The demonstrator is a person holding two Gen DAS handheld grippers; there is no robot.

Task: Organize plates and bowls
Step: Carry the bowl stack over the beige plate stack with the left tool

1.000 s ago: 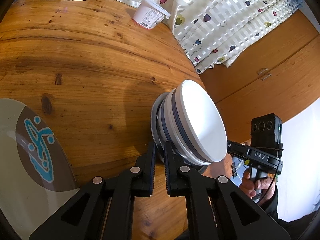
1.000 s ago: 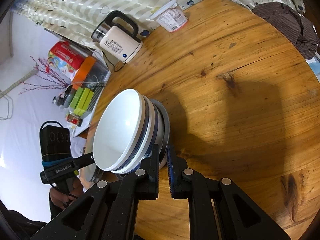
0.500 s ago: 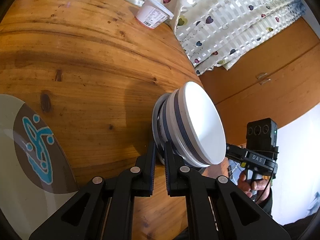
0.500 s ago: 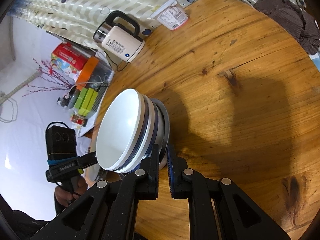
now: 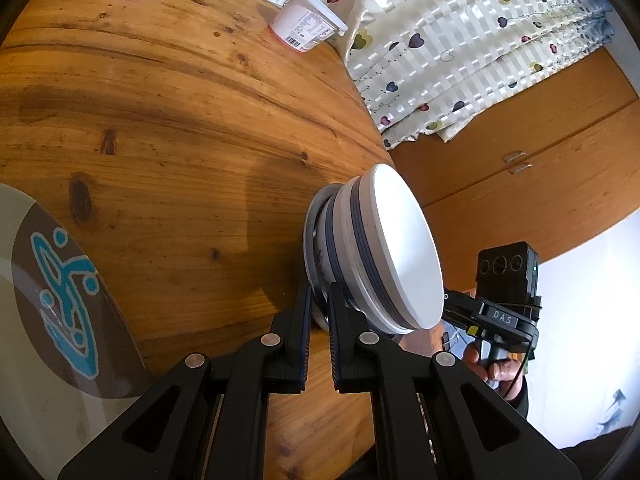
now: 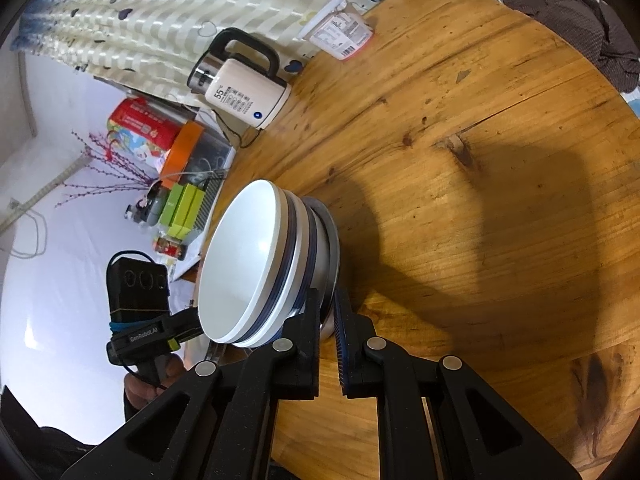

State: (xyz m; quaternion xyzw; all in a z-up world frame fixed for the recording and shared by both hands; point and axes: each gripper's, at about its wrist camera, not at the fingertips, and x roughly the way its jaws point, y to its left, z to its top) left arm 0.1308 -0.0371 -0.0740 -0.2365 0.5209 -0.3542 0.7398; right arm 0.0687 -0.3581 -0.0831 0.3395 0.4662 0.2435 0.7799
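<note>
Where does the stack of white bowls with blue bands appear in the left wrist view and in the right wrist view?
Left wrist view: the stack of bowls is just right of centre, tilted, its open side facing right, above the left gripper.
Right wrist view: the stack is left of centre, its open side facing left, above the right gripper.
Shared landmark: the yogurt tub at the far table edge by the heart-patterned curtain.

You are holding the stacked white blue-banded bowls [image 5: 384, 256] above the round wooden tabletop [image 5: 168, 128], a gripper pinching each side; the white plastic tub [image 5: 306, 24] is lying behind.
</note>
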